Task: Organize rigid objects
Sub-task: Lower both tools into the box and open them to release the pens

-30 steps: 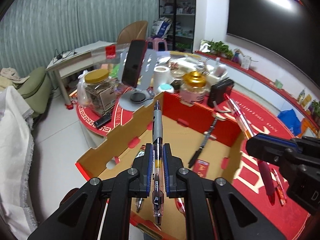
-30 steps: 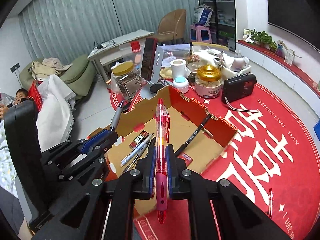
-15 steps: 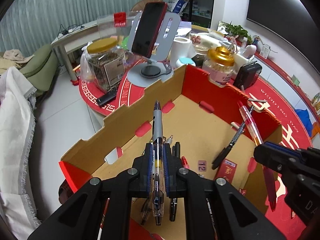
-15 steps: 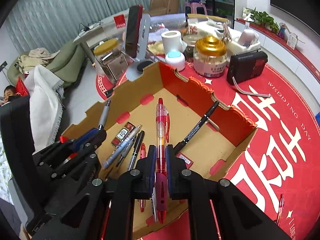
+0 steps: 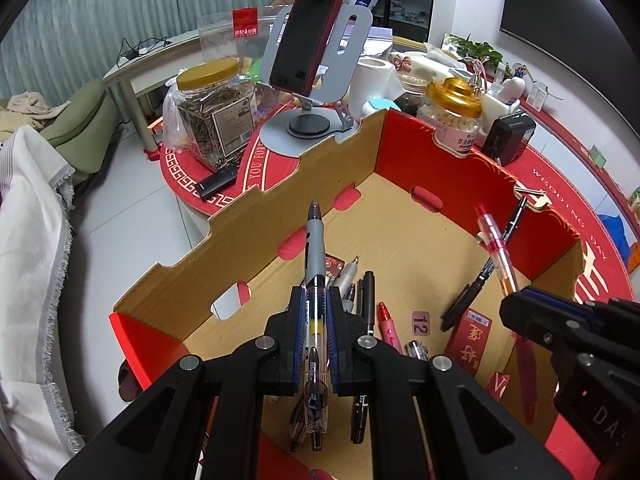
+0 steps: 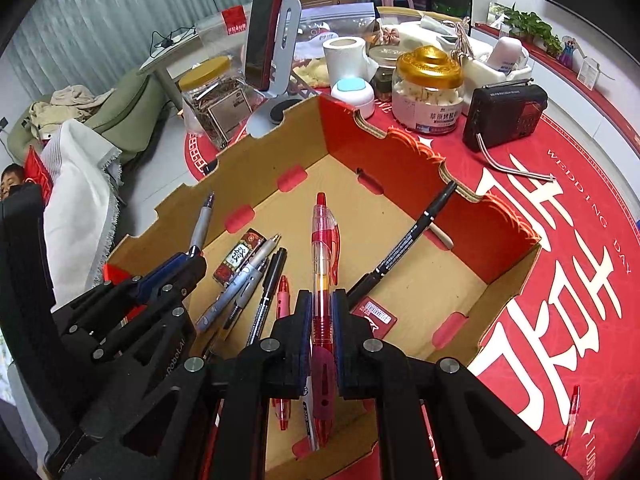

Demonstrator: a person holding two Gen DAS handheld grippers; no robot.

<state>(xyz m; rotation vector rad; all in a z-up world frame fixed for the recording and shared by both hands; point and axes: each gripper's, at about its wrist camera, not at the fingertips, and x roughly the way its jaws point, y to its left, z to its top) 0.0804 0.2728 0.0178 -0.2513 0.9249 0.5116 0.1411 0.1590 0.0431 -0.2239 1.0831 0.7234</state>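
My left gripper (image 5: 316, 312) is shut on a grey-and-clear pen (image 5: 315, 248), held over the near left part of an open red cardboard box (image 5: 256, 216). My right gripper (image 6: 322, 312) is shut on a red clear pen (image 6: 325, 240), held over the box's near side (image 6: 460, 320). Each gripper shows in the other's view: the right one (image 5: 516, 308) and the left one (image 6: 188, 264). Several pens (image 6: 256, 276) and a small packet (image 6: 239, 254) lie on the box floor. A black pen (image 6: 412, 236) leans on the right wall.
Behind the box on the red tablecloth (image 6: 560, 216) stand a phone on a grey stand (image 5: 312, 52), a yellow-lidded jar (image 5: 214, 116), a gold-lidded jar (image 6: 428, 88), a paper roll (image 6: 344, 56) and a black radio (image 6: 504, 116). A red pen (image 6: 572, 412) lies on the cloth at right.
Both grippers have moved forward and down over the box, each still holding its pen. The box now fills more of both views.
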